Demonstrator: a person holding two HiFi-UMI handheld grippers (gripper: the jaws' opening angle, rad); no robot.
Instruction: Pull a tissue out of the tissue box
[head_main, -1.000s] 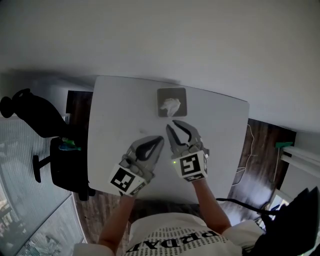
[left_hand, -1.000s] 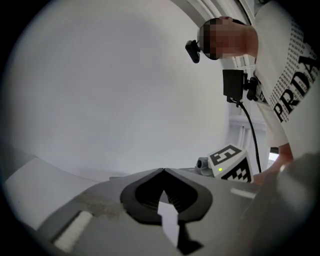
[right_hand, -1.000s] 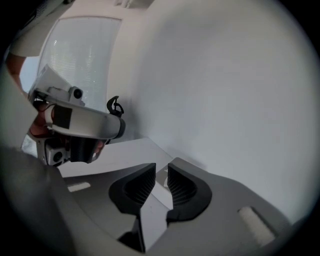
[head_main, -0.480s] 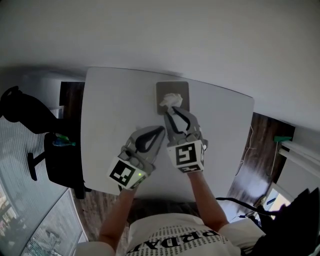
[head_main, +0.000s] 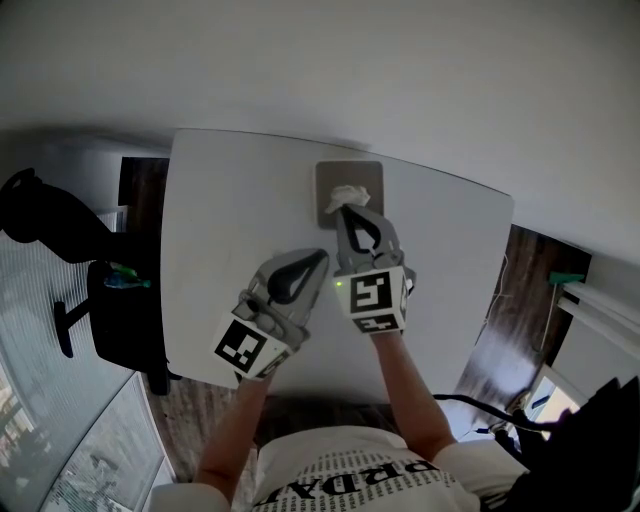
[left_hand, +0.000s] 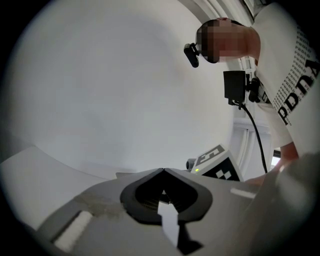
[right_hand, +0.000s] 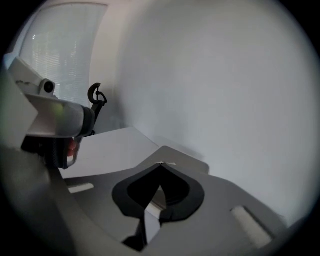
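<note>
A flat grey tissue box (head_main: 349, 174) lies near the white table's far edge, and a crumpled white tissue (head_main: 348, 194) sticks out of its top. My right gripper (head_main: 347, 208) reaches to the tissue's near side. In the right gripper view its jaws meet at the tips (right_hand: 161, 164), pinching a thin pale sliver, with the tissue box (right_hand: 187, 162) just beyond. My left gripper (head_main: 320, 257) hovers over the table's middle, left of the right one. Its tips are closed together (left_hand: 163, 170) with nothing between them.
The white table (head_main: 230, 220) stands against a pale wall. A black office chair (head_main: 50, 215) is off its left side, over dark wood floor (head_main: 520, 290). A black cable (head_main: 480, 405) runs near my right side.
My right gripper has moved forward from mid-table to the tissue on the box. The left gripper has stayed roughly where it was, still closed.
</note>
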